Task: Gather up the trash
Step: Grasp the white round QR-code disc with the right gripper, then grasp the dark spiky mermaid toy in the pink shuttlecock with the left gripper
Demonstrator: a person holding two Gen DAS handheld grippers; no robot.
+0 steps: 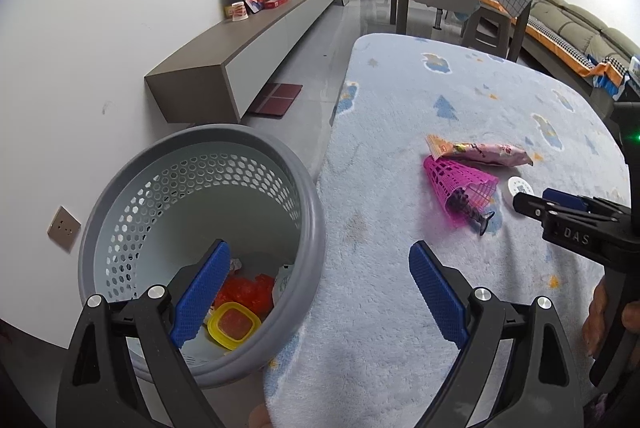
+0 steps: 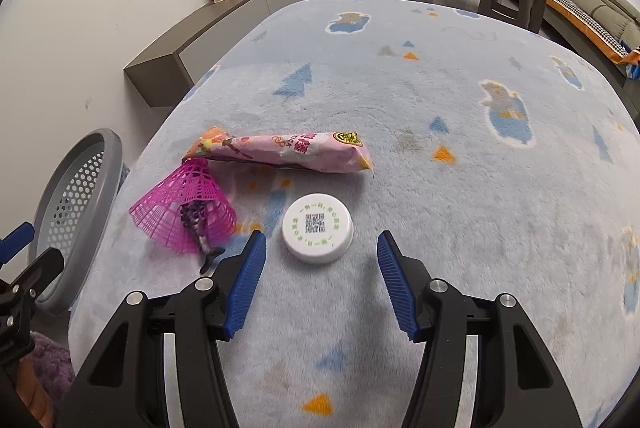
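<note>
Right gripper point(image 2: 320, 264) lined up on white bottle cap point(image 2: 318, 233); nothing held.

Its jaws stand apart and empty, the cap just ahead of the gap, probably the next pick. Pink snack wrapper point(image 2: 280, 152) and pink mesh cone point(image 2: 186, 210) lie beside it on the pale blue blanket point(image 2: 460, 188). Left gripper point(image 1: 320, 292), jaws wide apart and empty, hangs over the rim of the grey basket point(image 1: 316, 212), which already holds trash and sits against the blanket's edge, likely for short drops.

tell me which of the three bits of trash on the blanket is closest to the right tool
The white round lid with the printed code: it lies just ahead of the open right tool, while the pink mesh cone and the pink wrapper lie farther off.
</note>
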